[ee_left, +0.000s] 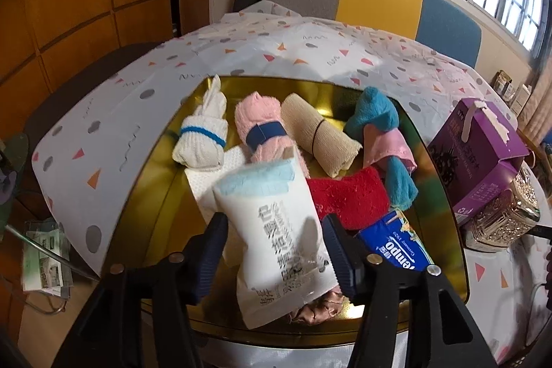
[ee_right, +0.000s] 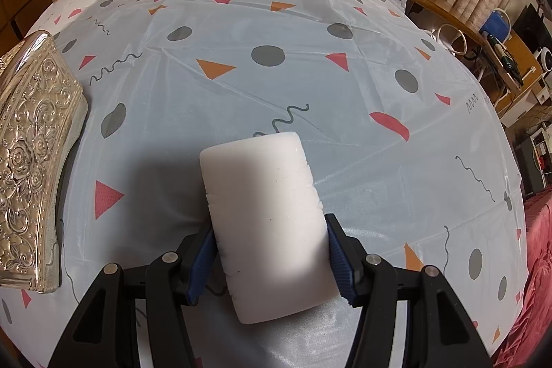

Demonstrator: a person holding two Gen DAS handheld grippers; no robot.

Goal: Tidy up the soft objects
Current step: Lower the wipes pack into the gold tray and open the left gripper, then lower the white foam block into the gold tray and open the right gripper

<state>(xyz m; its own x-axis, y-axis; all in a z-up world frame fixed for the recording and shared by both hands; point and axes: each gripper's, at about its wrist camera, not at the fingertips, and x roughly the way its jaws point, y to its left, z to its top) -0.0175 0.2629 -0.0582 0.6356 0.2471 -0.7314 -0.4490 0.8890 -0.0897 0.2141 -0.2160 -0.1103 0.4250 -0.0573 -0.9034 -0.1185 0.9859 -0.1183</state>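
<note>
Glossy gold metal tray (ee_left: 445, 195), fluffy cloth rolls (ee_left: 262, 130), matt white foam block (ee_right: 265, 223), embossed shiny metal box (ee_right: 31, 161).

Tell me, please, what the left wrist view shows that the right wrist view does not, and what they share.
Only the left wrist view shows the gold metal tray of rolled cloths, the purple cardboard box and the left hand-held gripper around a white plastic wipes packet. Only the right wrist view shows the right hand-held gripper clamping a white foam block. Both show the patterned white tablecloth and embossed silver box.
</note>
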